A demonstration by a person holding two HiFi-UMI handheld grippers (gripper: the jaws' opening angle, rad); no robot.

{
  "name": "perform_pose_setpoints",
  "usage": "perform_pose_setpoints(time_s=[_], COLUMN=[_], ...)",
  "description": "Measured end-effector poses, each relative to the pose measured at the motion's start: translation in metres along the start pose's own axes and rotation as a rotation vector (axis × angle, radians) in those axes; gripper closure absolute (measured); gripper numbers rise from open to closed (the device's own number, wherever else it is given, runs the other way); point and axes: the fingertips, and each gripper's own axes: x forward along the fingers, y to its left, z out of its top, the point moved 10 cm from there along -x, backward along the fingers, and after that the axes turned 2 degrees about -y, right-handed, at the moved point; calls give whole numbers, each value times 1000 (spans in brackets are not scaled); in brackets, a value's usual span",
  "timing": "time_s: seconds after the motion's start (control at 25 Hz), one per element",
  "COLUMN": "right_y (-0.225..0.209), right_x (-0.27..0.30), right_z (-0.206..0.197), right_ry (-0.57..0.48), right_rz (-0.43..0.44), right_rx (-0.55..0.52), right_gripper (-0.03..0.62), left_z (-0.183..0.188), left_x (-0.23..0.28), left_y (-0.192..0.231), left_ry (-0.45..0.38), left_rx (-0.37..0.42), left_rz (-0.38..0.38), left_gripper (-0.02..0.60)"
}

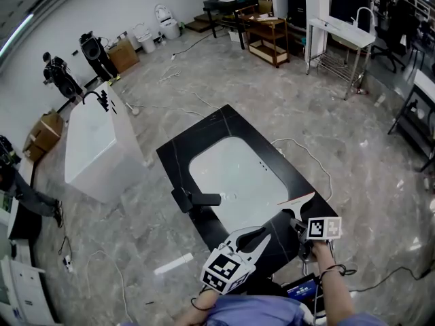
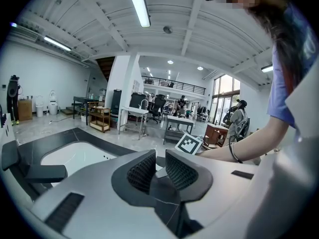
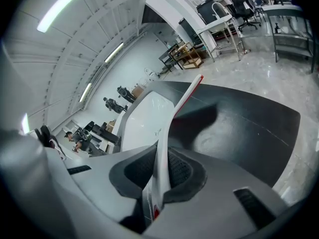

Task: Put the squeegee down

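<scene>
the right gripper [image 3: 162, 171] is clamping down on the squeegee [image 3: 172, 128], with both pads pressing on the white handle. the blade end, with its red edge, is sticking out ahead over the black counter [image 3: 249, 128] and throwing a shadow on it. can't tell if it's touching the top yet.

in the head view, the squeegee [image 1: 297, 202] is sitting over the near right corner of the counter [image 1: 224, 124], just beside the rim of the white basin [image 1: 238, 175]. the right gripper [image 1: 298, 221] is right behind it.

the left gripper [image 2: 160, 171] is holding nothing, its jaws standing a little apart with just the counter showing through the gap. from above, the left gripper [image 1: 264, 233] is hanging over the near edge of the counter, close to the right one. a black faucet [image 1: 197, 199] is sitting on the counter at the basin's left side.
</scene>
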Motion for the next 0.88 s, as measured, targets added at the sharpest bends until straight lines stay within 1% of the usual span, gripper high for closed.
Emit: perform_pose_setpoints(time_s=[0.36, 0.48, 0.6, 0.64, 0.72, 0.8, 0.88], right_y=[-3, -11, -17, -18, -18, -15, -12], right_x=[5, 2, 2, 3, 3, 3, 3], right_z=[9, 11, 13, 14, 14, 14, 12], right_ry=[-36, -58, -40, -33, -29, -39, -53], right_rz=[-52, -104, -159, -173, -177, -164, -168], right_rx=[-26, -31, -88, -104, -116, -107, -95], right_gripper=[545, 528, 505, 489, 424, 399, 350], left_z=[2, 0, -1, -1, -1, 0, 1], left_x=[-6, -8, -9, -10, -11, -12, -13], left_y=[10, 13, 18, 20, 22, 22, 23], left_ry=[-5, -11, -10, -9, -13, -13, -12], left_rx=[-9, -10, -11, -10, -11, -14, -14], left_rz=[16, 23, 28, 29, 31, 30, 26], left_gripper=[525, 525, 525, 525, 525, 525, 525])
